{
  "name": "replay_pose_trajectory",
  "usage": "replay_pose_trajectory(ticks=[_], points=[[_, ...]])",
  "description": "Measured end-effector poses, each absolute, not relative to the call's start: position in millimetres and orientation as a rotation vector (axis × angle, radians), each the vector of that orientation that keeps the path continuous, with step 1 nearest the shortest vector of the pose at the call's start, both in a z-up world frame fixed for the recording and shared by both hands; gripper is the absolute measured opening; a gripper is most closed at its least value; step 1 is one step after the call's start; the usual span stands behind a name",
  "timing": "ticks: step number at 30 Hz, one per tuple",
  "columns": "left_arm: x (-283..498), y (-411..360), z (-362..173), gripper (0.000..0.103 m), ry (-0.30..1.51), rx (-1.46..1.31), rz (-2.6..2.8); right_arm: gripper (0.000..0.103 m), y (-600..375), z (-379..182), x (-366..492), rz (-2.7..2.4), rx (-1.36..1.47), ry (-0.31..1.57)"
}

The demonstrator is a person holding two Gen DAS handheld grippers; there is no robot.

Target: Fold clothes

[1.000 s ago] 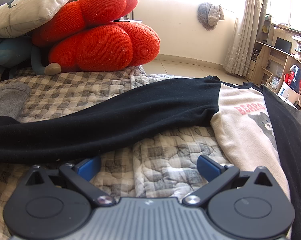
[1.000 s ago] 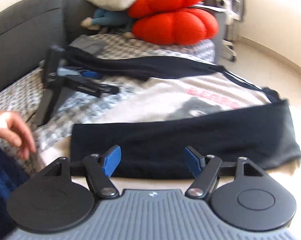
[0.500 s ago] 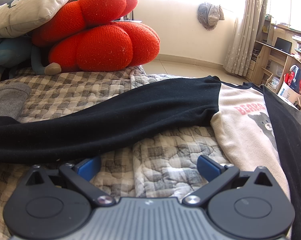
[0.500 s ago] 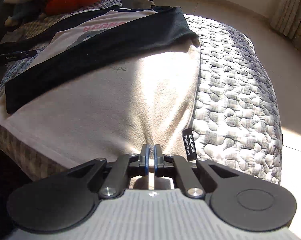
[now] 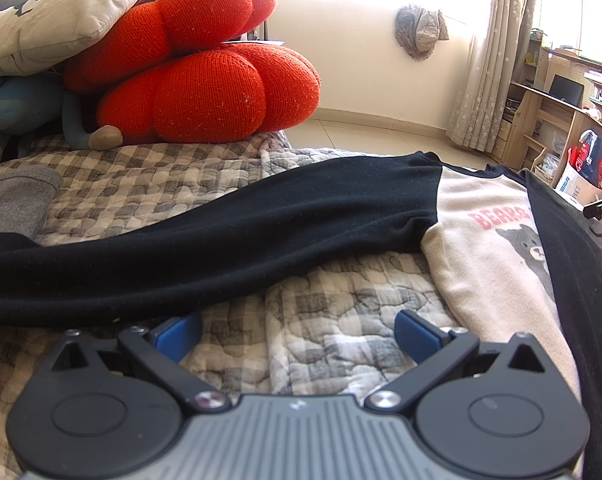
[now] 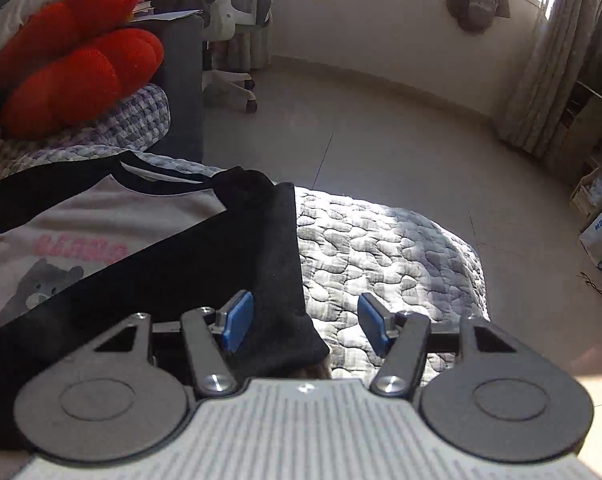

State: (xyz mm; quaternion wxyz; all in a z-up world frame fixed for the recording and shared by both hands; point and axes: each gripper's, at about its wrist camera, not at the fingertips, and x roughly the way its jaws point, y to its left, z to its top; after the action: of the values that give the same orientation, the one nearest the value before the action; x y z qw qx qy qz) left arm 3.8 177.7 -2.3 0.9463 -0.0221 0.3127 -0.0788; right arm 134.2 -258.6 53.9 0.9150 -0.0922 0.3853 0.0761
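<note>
- The left gripper (image 5: 297, 330) hovers low over the checked quilt (image 5: 333, 308), fingers spread wide with nothing between them; the shirt's long black sleeve (image 5: 221, 240) lies stretched across the bed just ahead of it, untouched.
- The shirt (image 6: 101, 240), cream body with a bear print, lies flat across the middle of the bed, collar toward the edge that faces the open floor.
- The right gripper (image 6: 305, 322) has just been opening its fingers; they stand partly apart, and the other black sleeve (image 6: 277, 280), laid slanting over the shirt's front, has its end between them, unpinched.
- To do this fold well, I'd say the left should take its sleeve near the cuff, lift it only slightly and lay it flat across the chest, without dragging the body off square.
</note>
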Motion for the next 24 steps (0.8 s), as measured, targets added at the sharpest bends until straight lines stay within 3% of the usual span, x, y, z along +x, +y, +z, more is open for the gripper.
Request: replay_pose_trajectory(ticks=[2,5,9,12,24], points=[[4,178,-2,0.103,0.637,-0.045,-0.16,0.058,-267,36,137,0.16,-0.165,0.822],[4,178,-2,0.103,0.637,-0.045,-0.16,0.032,-290,32,135,0.165,-0.064,0.828],[4,178,-2,0.103,0.637,-0.045,-0.16,0.033,-303,44,133,0.031,-0.07,0.775],[4,178,-2,0.103,0.637,-0.045,-0.16,0.045,-323,46,122,-0.045,-0.022,0.727],[4,177,-2,0.103,0.637,-0.045,-0.161,0.056,-294,62,108,0.063,-0.03,0.676]])
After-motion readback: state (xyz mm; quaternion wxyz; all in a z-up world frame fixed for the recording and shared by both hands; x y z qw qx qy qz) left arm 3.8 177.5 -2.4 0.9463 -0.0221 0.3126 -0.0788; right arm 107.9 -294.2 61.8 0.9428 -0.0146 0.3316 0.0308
